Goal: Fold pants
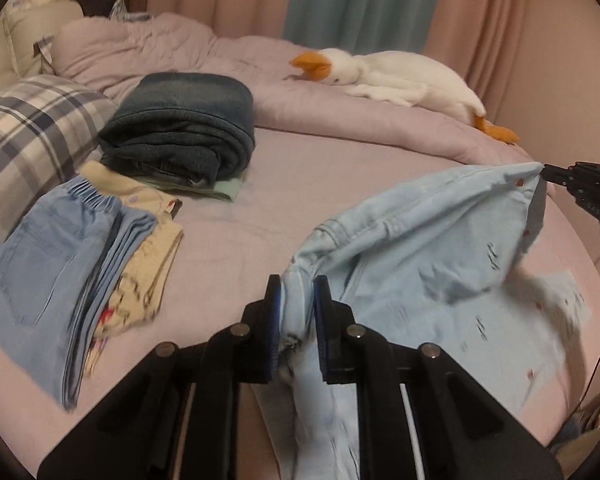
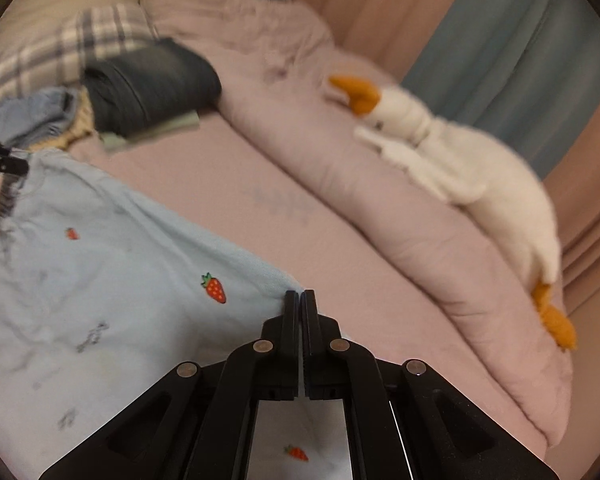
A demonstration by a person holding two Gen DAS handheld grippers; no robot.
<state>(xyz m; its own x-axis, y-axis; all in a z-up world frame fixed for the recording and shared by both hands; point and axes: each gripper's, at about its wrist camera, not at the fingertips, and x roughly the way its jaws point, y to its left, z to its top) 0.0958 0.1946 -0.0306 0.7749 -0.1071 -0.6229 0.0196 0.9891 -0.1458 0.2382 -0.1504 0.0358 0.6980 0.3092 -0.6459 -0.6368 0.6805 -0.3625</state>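
Note:
Pale blue pants with small strawberry prints hang stretched between both grippers above the pink bed. My left gripper is shut on a bunched thick edge of the pants, cloth filling the gap between its blue pads. At the far right of the left wrist view the right gripper pinches the other corner. In the right wrist view my right gripper is shut tight on a thin corner of the pants. The left gripper shows at the left edge, holding the far end.
Folded dark jeans lie on a green cloth at the back left. Beside them sit folded blue shorts on a cream garment. A plaid pillow is at the left. A white goose plush rests on the rolled pink quilt.

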